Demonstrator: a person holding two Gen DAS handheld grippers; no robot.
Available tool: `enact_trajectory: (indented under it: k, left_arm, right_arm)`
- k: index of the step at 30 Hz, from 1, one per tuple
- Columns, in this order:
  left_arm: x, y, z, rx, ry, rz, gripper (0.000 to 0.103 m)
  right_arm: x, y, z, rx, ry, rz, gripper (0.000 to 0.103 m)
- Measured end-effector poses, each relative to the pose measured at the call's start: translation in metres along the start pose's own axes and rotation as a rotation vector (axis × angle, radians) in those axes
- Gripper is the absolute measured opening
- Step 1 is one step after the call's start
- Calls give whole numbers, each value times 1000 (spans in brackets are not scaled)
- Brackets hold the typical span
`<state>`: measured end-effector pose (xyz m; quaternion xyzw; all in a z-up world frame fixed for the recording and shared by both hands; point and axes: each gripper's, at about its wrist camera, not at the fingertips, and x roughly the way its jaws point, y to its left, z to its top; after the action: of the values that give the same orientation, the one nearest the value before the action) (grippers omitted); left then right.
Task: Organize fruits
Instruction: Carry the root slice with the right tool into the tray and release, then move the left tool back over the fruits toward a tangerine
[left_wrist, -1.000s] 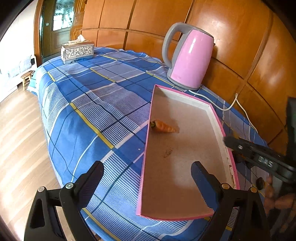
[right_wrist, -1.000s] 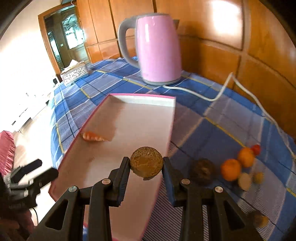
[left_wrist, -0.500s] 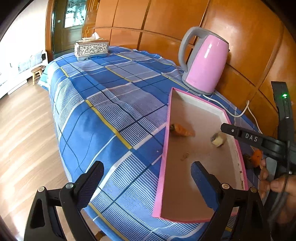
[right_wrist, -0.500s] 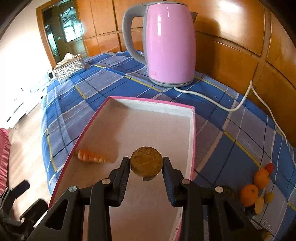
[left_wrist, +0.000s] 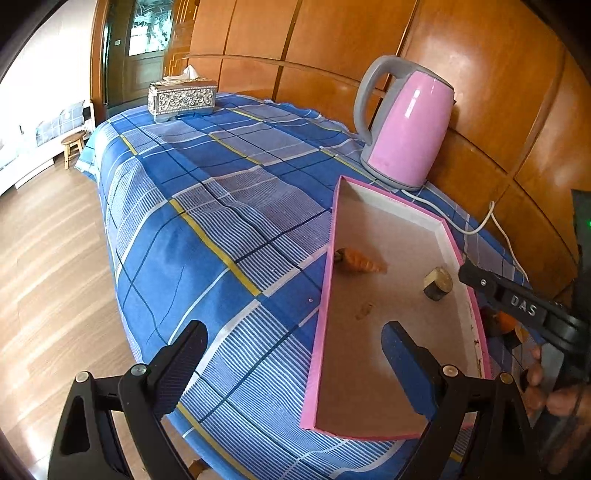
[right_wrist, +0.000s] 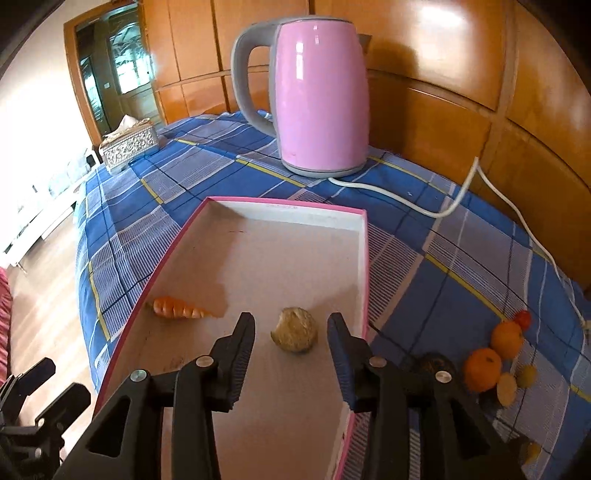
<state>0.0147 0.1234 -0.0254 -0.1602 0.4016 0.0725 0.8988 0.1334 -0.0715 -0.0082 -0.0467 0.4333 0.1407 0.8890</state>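
Observation:
A pink-rimmed tray (right_wrist: 364, 258) (left_wrist: 325, 295) lies on the blue checked cloth. In it lie a small carrot (right_wrist: 177, 313) (left_wrist: 358, 261) and a brown round fruit (right_wrist: 295, 335) (left_wrist: 437, 283). My right gripper (right_wrist: 291, 332) is open, its fingers either side of the brown fruit, which rests on the tray floor. My left gripper (left_wrist: 295, 354) is open and empty over the tray's near left rim. Several small oranges and other fruits (right_wrist: 495, 358) lie on the cloth right of the tray.
A pink kettle (right_wrist: 317, 96) (left_wrist: 402, 129) stands behind the tray, its white cord (right_wrist: 454, 206) trailing right. A silver tissue box (left_wrist: 181, 98) (right_wrist: 127, 144) sits at the far end. Wood panelling runs behind. The table's edge drops to the floor on the left.
My right gripper has opened and let the brown fruit down onto the tray floor. The left gripper has drifted slightly and stays open.

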Motion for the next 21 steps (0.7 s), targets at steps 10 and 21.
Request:
enact_trajectory:
  k: [10,21]
  left_arm:
    - [-2,-7,-3,23,5,-20,96]
    - [-3,-29,-7,104,16,-70,96]
  right_arm:
    - [-45,-24,-32,59,-94,-89,56]
    - [-82,-97,-95,263,-102,-264,56]
